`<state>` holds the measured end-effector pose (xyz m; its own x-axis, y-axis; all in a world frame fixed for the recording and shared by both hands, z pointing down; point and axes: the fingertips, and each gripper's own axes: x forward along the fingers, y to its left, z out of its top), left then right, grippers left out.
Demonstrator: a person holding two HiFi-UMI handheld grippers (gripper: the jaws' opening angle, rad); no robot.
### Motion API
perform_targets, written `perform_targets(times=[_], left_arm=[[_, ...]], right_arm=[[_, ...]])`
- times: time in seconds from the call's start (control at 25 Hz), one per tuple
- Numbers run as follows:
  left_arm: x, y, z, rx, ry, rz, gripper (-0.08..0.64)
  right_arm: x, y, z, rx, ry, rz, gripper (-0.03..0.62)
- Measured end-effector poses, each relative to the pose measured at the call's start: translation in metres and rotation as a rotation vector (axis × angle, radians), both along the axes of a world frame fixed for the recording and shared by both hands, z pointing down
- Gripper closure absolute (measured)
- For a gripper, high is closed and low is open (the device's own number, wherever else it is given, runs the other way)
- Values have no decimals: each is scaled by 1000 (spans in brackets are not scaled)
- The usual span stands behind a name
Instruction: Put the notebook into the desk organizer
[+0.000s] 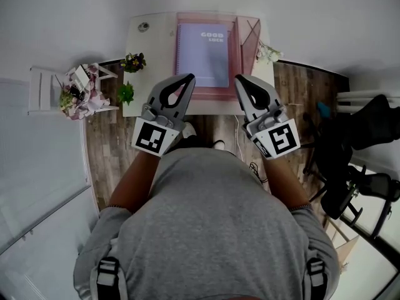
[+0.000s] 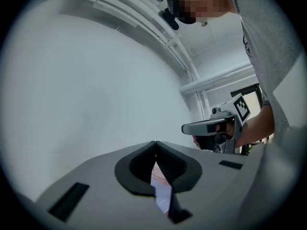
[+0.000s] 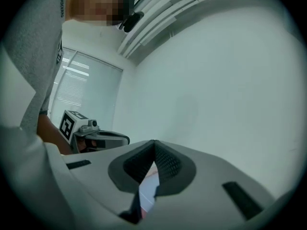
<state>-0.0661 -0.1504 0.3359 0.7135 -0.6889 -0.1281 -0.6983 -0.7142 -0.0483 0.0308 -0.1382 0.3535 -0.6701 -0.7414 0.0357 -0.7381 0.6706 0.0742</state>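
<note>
A lavender notebook with white print on its cover lies flat within the pink desk organizer on the white desk. A taller pink section stands along the organizer's right side. Both grippers hover in front of the person's chest, above the desk's near edge and apart from the notebook. My left gripper is shut, tips together, nothing held. My right gripper is shut and empty too. In both gripper views the jaws point up at a pale wall, left gripper and right gripper with tips touching.
Two small potted plants sit at the desk's left edge, and pale flowers at its right. A white stand with a bouquet is at the left. A black chair stands on the wood floor at the right.
</note>
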Motion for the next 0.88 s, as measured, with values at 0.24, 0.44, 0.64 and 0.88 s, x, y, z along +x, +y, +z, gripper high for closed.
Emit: perform_targets(times=[0.24,0.44,0.64,0.88], left_arm=[[6,18,1,-5,-2,-24,540],[8,28,0,-10,-3,-32,540],[10,37,-1,-5,-10,-32,540],[12,41,1,-7,-11,-32,540]], right_arm=[[9,18,4,1,13,-10,584],[12,30,4,-3,5,-20,586],[12,40,8,-9,-6,-30,586],[13,44,12,-18,-8,-39,585]])
